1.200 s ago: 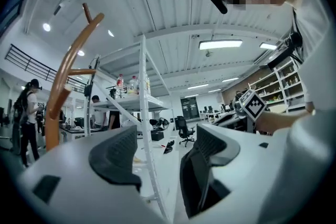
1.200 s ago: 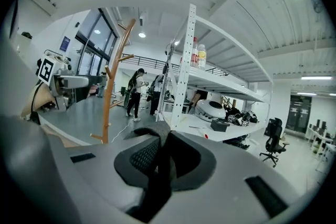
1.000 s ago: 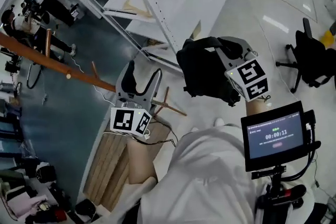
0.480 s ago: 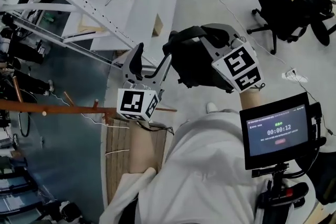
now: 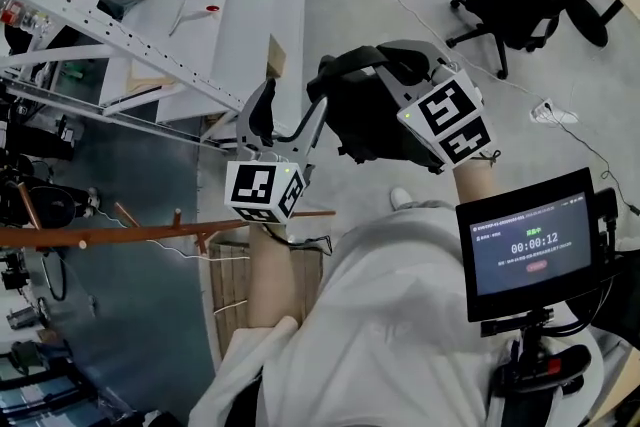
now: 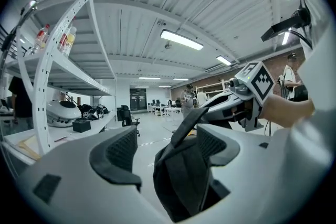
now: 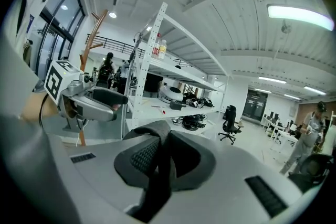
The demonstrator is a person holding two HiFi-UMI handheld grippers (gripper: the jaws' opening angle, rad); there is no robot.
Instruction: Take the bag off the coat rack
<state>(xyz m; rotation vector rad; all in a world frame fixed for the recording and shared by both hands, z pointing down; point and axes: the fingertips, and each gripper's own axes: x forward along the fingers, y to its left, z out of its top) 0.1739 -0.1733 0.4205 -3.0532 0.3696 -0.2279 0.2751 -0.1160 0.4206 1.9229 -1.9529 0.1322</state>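
Fingers (image 7: 137,157) of the right gripper (image 5: 395,60) were pinched shut on the strap (image 7: 160,181) of the bag (image 5: 370,120), which ran down between the two pads. Against the frame of a second earlier, the rack (image 5: 150,233) had slid from beside the left gripper (image 5: 293,105) to the lower left of the head view. Its pole now lay near level rather than slanted. The bag had stayed in the right grip throughout, and the screen (image 5: 525,245) had ticked from 00:00:11 to 00:00:12.

The bag hung clear of the rack, well apart from its pegs and just right of the left gripper. The left gripper's fingers stood wide apart with nothing clamped. In the left gripper view the bag's dark body filled the right part of that gap, close against the right pad. Whether it actually touched the pad was hard to tell. Both grippers were raised side by side near the white shelf (image 5: 245,5).
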